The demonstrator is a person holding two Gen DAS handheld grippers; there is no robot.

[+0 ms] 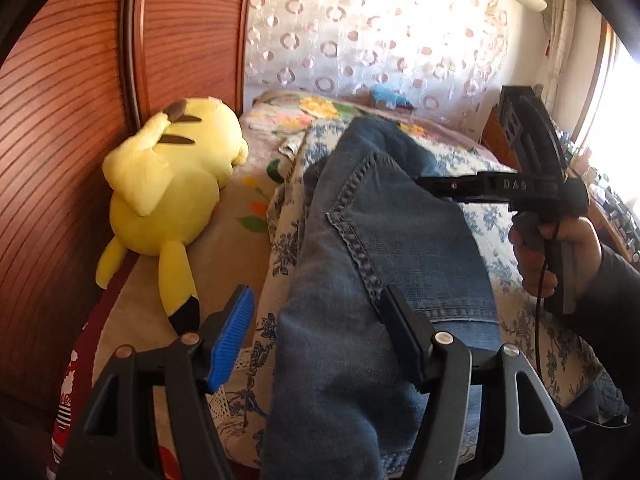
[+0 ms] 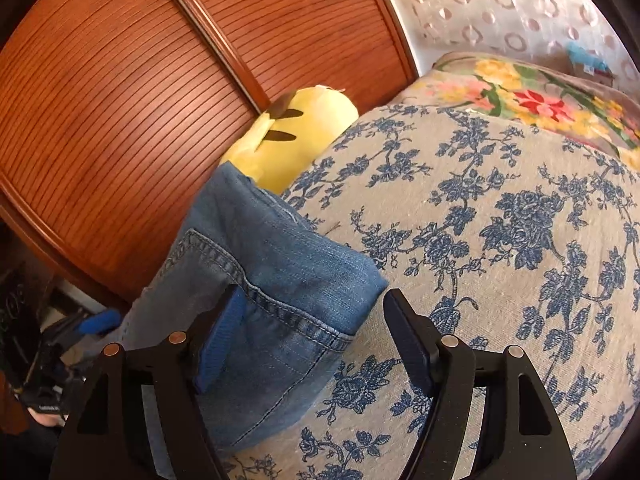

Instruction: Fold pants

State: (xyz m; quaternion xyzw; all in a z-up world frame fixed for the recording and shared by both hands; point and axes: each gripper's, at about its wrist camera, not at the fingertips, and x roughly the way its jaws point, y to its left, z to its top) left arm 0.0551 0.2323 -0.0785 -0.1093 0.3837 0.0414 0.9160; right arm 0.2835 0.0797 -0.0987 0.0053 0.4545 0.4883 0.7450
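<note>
I count one pair of jeans [image 1: 360, 240] lying on the bed [image 2: 500, 220]. One yellow plush toy [image 1: 172, 184] lies beside them. Two covers lie on the bed: one blue-flowered spread [image 2: 480, 200] and one bright flowered blanket [image 2: 532, 100]. One spotted curtain [image 1: 360, 28] hangs behind. I see two grippers, my left [image 1: 316, 344] and my right [image 2: 316, 340], and one hand [image 1: 556, 256].

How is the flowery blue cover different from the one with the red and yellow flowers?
The blue-flower cover has small blue roses on pale cloth; the bright blanket has big red, yellow and pink flowers. The jeans lie on the blue-flower cover, not the bright blanket. Both are spread on the bed.
</note>
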